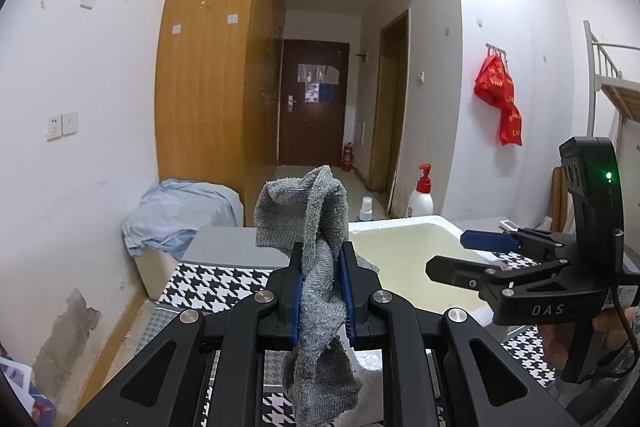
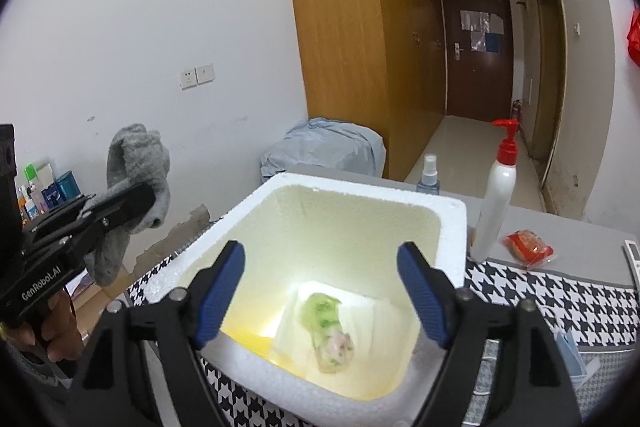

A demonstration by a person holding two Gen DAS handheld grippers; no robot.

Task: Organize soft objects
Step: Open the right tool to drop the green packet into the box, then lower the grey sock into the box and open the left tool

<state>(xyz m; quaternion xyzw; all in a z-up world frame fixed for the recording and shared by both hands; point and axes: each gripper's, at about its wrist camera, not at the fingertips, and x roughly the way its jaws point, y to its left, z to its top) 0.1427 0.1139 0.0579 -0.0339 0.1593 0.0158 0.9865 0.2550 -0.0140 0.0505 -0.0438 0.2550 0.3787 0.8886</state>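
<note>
Grey sock (image 1: pixel 320 267): a knitted grey piece pinched at its middle in the left gripper (image 1: pixel 323 287), held up in the air; its top flops over above the jaws and its lower end hangs below them. In the right wrist view it shows at the left edge (image 2: pixel 136 187), to the left of the box and clear of it.
Left gripper jaws: pressed together on the grey sock, blue pads against the cloth on both sides.
Right gripper (image 2: pixel 320 291): poised over the open box, jaws spread wide with nothing between them; in the left wrist view it reaches in from the right (image 1: pixel 472 255).
Foam box (image 2: pixel 452 227): white, open-topped, standing on the worktop; inside, on the bottom, lies a pale green soft item (image 2: pixel 328 327) on a white sheet.
Worktop (image 2: pixel 560 303): covered with a black-and-white houndstooth cloth, grey surface beyond it.
Beside the box: a white pump bottle with a red top (image 2: pixel 496 195) just to its right, a small spray bottle (image 2: pixel 429 175) behind it, a red packet (image 2: pixel 528 247) near the pump bottle.
Background: a light blue cloth (image 1: pixel 180 211) draped over a low white object by the wooden wardrobe (image 1: pixel 216 47).
</note>
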